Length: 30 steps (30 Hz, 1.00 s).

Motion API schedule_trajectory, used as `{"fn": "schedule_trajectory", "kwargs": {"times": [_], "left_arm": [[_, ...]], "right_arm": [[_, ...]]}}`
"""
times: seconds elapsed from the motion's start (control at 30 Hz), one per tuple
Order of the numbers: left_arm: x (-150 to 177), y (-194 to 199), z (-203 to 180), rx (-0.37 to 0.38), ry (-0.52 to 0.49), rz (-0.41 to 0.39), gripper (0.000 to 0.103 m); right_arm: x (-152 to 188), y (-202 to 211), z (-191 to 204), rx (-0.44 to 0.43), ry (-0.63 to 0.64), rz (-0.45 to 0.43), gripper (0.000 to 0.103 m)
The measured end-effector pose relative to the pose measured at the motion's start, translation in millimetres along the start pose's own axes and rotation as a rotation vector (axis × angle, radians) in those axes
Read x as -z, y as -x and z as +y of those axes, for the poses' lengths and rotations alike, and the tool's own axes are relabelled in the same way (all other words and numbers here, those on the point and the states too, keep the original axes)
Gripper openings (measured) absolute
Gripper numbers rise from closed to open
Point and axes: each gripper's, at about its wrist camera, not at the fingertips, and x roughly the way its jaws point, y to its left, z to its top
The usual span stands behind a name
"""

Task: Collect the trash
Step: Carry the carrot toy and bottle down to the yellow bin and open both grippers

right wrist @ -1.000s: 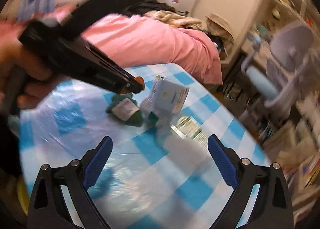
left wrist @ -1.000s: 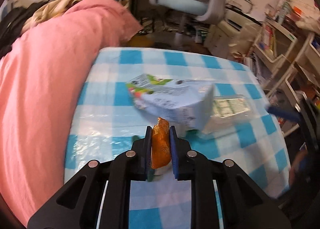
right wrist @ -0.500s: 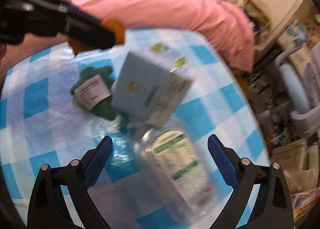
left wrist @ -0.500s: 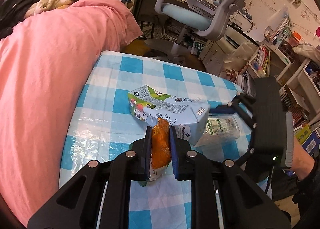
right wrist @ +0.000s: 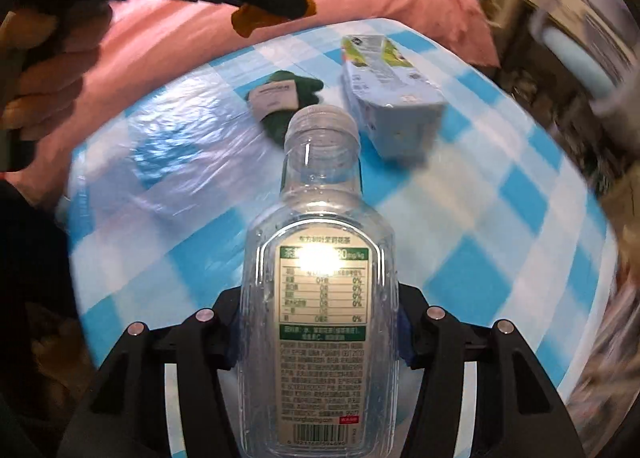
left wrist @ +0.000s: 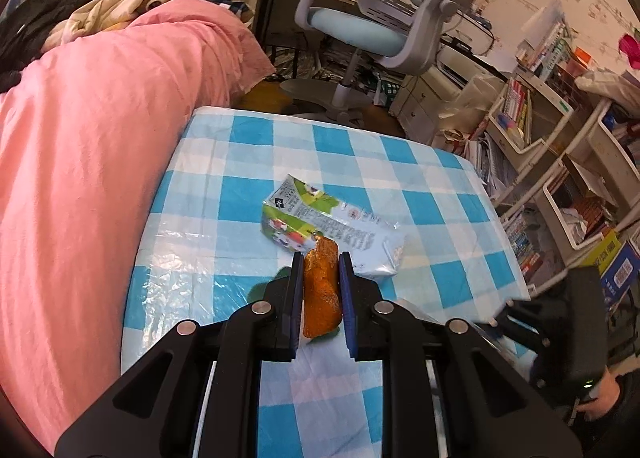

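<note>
Clear plastic bottle, neck pointing away, gripped lengthwise between just-closing right gripper jaws.

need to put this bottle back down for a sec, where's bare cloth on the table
Bare checked tablecloth lies beyond the milk carton, toward the office chair, and along the edge by the pink duvet. The middle is crowded: carton and green wrapper lie close together, just ahead of the clear bottle.

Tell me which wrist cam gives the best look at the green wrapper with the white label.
Right wrist: the green wrapper lies unobstructed on the checked cloth, label up. In the left wrist view only its green edges peek past the left gripper.
</note>
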Motion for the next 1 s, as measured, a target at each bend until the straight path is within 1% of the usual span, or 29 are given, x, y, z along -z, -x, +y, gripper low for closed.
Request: {"fn": "schedule_trajectory", "kwargs": {"times": [0.1,0.2,0.27,0.37,0.43,0.6,0.83,1.0], "left_arm": [[5,6,-8,0.003,-0.021,-0.003,0.016],[9,12,-15,-0.002,-0.039,-0.013,0.016],[13,17,-20,-0.009,-0.056,-0.022,0.016],[20,25,-28,-0.023,-0.086,-0.033,0.016],[24,29,-31,-0.033,-0.104,-0.038,0.016],[31,38,-34,-0.051,-0.126,-0.052,0.016],[39,49,-31,-0.074,-0.136,-0.064,0.016],[45,56,-25,-0.086,-0.136,-0.068,0.016]], "right_arm": [[18,23,-5,-0.06,-0.15,-0.081,0.055],[24,48,-10,-0.134,-0.267,-0.194,0.055],[27,58,-7,-0.17,-0.302,-0.246,0.055],[24,64,4,-0.208,-0.317,-0.293,0.055],[24,71,10,-0.217,-0.308,-0.314,0.055],[19,80,21,-0.224,-0.271,-0.337,0.055],[18,74,30,-0.234,-0.247,-0.323,0.055],[17,67,41,-0.259,-0.228,-0.302,0.055]]}}
